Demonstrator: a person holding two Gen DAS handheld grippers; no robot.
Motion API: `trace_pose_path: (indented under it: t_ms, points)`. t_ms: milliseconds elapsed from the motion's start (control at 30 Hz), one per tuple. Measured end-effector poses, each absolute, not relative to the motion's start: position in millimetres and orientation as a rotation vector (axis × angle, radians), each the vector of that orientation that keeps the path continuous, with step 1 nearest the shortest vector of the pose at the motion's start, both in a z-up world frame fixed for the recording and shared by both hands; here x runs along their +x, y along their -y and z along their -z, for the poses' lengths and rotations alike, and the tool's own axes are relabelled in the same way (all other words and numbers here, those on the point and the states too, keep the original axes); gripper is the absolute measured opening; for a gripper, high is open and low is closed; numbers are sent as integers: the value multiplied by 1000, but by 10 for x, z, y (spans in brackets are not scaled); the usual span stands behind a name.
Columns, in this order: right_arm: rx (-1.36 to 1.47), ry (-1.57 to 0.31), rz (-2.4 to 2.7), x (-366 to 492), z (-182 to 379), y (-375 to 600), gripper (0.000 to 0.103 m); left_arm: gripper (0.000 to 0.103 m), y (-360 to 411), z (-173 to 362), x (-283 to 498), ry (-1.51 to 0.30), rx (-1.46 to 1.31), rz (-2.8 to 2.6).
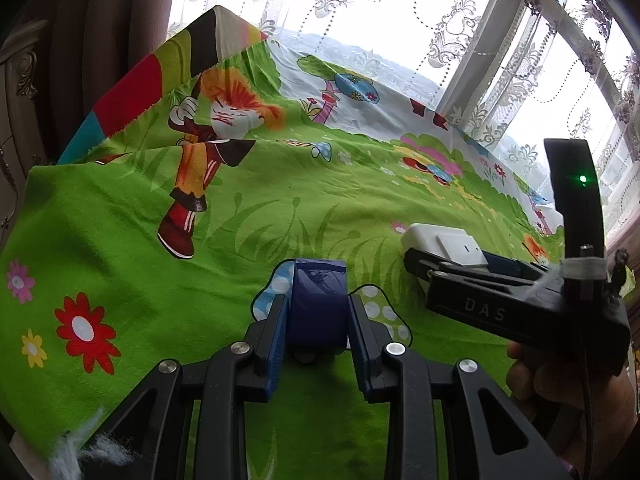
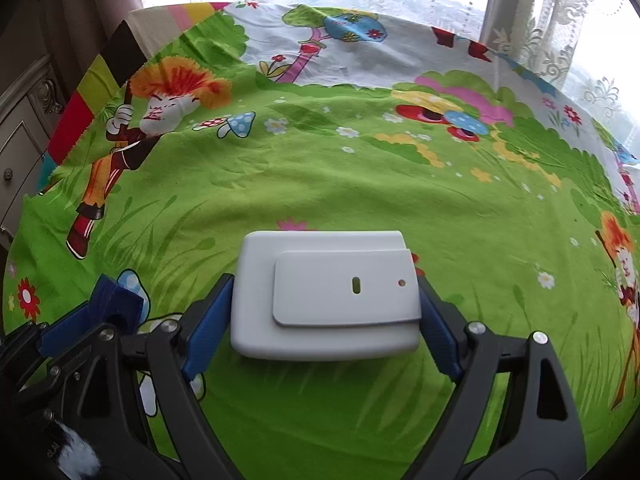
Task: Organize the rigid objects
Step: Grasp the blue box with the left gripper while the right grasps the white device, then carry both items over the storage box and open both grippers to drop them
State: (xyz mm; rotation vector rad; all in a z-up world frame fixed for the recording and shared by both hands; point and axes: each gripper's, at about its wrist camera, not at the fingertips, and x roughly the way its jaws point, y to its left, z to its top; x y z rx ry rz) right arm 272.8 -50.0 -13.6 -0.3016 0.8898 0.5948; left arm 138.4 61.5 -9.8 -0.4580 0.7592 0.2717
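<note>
A cartoon-printed green cloth fills both views; what it covers is hidden. Its left edge is folded over at the upper left, and a dark cabinet is cut off at the frame's left border. Lace curtains are washed out by window glare along the top.

In the right wrist view, lower centre, a white box with a raised plate on top lies on the cloth between the right gripper pads. The pads are seen at its two sides, touching or nearly so; firm pressing cannot be made out.

In the left wrist view, bottom centre, the left gripper is closed on a dark blue block; the block's lower end is hidden behind the fingers. A hand is partly cut off at the lower right.
</note>
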Motion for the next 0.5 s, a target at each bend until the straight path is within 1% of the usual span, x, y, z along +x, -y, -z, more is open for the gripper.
trace_pose_path:
  t_ms: [500]
  points:
    - [-243,-787,-400,2038,-162,1274,88,30,-354,-51,1321,-759,-367,-229]
